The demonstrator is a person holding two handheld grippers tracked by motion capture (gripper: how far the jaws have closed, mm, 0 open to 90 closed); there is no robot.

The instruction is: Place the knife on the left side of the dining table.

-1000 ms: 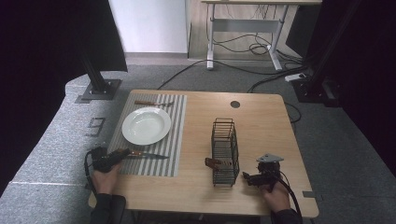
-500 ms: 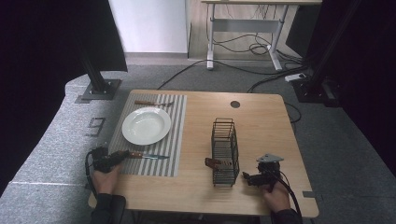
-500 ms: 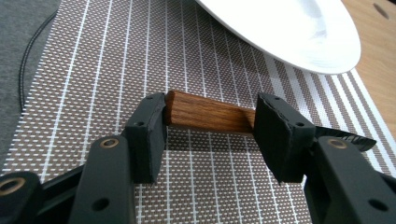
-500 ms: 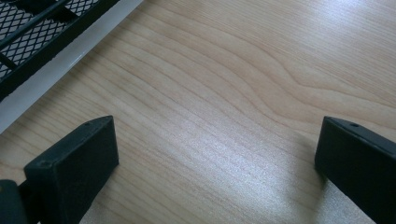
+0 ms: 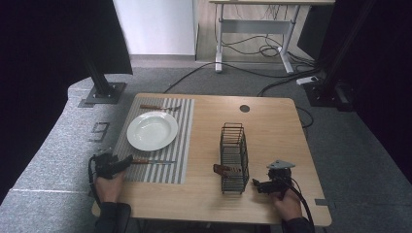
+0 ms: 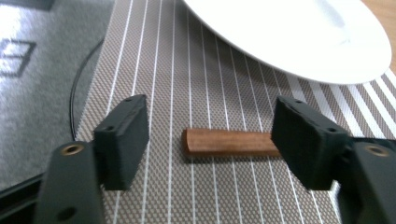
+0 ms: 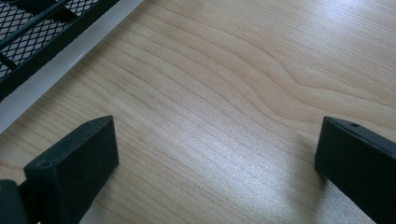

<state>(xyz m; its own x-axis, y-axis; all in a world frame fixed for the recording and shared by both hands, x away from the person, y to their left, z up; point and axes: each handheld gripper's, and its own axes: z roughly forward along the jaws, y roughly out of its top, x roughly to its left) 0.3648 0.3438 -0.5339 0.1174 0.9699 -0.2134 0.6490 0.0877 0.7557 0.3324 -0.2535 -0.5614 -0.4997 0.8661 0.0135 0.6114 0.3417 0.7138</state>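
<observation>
Very little differs from a second ago. The left gripper [image 5: 127,159] sits a touch nearer the wooden-handled knife [image 5: 151,162] on the striped placemat [image 5: 182,141] (a slight shift, hard to gauge from above), its jaws now spread to either side of the handle's end.

A placemat [image 5: 160,141] is lying on the left half of the table [image 5: 272,126]. A plate [image 5: 152,130] is sitting on the placemat. Behind the plate, one utensil [image 5: 159,107] is lying across the placemat's far edge; before the plate, a wooden-handled utensil [image 5: 151,162] is lying across the near part. Right of the placemat, a wire basket [image 5: 233,156] is standing on the table, with a wooden handle [image 5: 221,169] sticking out of its left side.

The left gripper [image 5: 127,159] is lying at the placemat's near left corner, its jaws either side of the handle end [image 6: 229,142]. The right gripper [image 5: 254,183] is resting just right of the basket.
</observation>
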